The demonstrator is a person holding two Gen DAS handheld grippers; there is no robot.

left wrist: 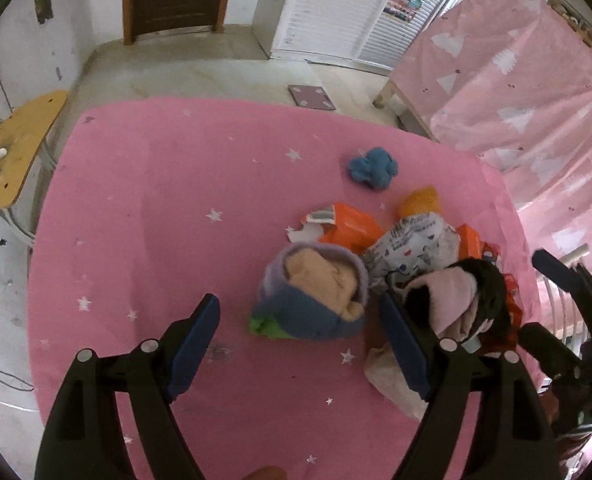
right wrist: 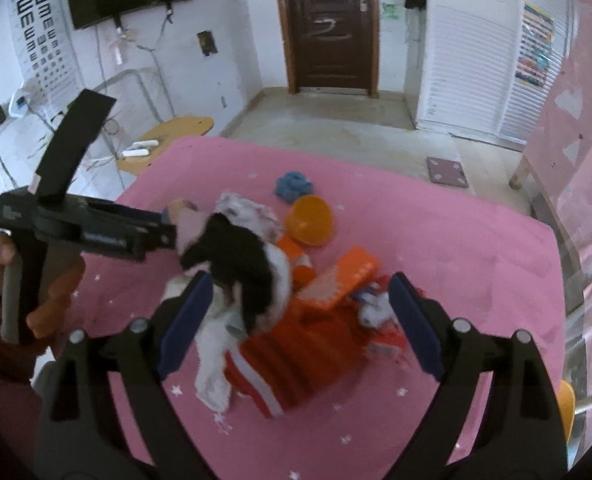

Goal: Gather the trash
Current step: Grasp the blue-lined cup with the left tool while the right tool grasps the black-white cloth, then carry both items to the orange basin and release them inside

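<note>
Orange cartons (right wrist: 328,312), torn and crushed, made up most of the trash heap on the pink star-print tablecloth (left wrist: 156,200). Right gripper (right wrist: 296,320) hung above them, jaws wide, nothing held. Left gripper (left wrist: 304,344) also gaped, empty; its right finger (left wrist: 404,344) sat just beside a pink-and-black cloth (left wrist: 464,300), contact unclear. Ahead of the left gripper lay a rolled lilac-and-blue bundle (left wrist: 316,296). Beyond the cartons: printed wrapper (left wrist: 408,248), orange bowl (right wrist: 311,220), blue wad (left wrist: 374,168).
</note>
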